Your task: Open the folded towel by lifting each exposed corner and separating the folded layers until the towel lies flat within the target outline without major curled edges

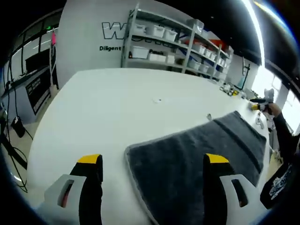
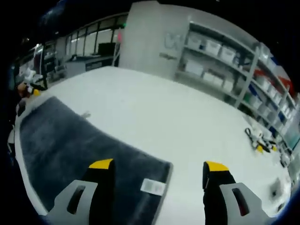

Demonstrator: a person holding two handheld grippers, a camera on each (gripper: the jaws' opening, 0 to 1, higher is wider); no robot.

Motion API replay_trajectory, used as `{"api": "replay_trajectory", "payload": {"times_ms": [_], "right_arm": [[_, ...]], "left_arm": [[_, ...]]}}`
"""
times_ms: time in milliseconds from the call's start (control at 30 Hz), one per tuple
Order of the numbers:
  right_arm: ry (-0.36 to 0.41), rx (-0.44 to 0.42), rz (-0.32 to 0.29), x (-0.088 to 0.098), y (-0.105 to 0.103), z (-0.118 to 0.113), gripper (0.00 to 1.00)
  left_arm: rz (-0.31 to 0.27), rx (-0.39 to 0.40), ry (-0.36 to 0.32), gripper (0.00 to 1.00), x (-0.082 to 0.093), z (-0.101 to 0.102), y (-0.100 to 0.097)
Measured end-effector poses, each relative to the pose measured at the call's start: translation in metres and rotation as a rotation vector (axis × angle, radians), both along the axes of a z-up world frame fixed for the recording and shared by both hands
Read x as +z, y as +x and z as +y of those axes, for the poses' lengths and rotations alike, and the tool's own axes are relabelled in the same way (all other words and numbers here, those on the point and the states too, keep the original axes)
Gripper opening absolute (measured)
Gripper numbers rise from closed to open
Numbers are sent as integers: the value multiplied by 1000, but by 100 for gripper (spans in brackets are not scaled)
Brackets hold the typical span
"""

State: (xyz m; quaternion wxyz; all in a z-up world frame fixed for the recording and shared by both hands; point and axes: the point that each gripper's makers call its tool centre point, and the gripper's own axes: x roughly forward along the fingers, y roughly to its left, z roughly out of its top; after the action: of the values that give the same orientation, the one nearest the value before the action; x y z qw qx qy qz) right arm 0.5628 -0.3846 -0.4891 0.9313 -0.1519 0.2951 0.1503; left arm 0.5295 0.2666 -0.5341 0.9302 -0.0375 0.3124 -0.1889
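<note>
A dark grey towel lies on the white table, running from my near side toward the far right edge. My left gripper hovers open above its near left corner, one jaw over bare table, the other over the cloth. In the right gripper view the same towel lies at the left, with a white label near its corner. My right gripper is open above that corner, its left jaw over the towel and its right jaw over the table. Nothing is between either pair of jaws.
Metal shelves with white bins stand behind the table against a wall. Small tools lie at the table's right side. A person's sleeve and hand are at the far end of the towel. Desks and cables stand left.
</note>
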Motion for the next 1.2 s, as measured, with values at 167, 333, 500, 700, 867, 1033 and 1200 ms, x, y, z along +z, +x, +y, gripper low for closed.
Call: {"api": "replay_trajectory", "payload": {"times_ms": [167, 333, 500, 700, 867, 1033, 1200], "right_arm": [[9, -4, 11, -9, 11, 1, 73], [-17, 7, 51, -22, 18, 3, 70], [-25, 12, 71, -25, 27, 5, 67], [-3, 17, 105, -34, 34, 5, 61], [9, 6, 144, -50, 44, 1, 55], [-15, -19, 169, -66, 49, -9, 47], [0, -43, 178, -75, 54, -15, 43]], "left_arm": [[26, 8, 11, 78, -9, 5, 8], [41, 6, 25, 72, -15, 6, 14], [72, -29, 42, 64, -21, 4, 19], [97, -31, 23, 59, -27, 3, 24], [116, -13, 18, 56, -38, 6, 28], [127, -17, 26, 53, -43, 2, 25], [117, -14, 27, 49, -43, 2, 27]]}}
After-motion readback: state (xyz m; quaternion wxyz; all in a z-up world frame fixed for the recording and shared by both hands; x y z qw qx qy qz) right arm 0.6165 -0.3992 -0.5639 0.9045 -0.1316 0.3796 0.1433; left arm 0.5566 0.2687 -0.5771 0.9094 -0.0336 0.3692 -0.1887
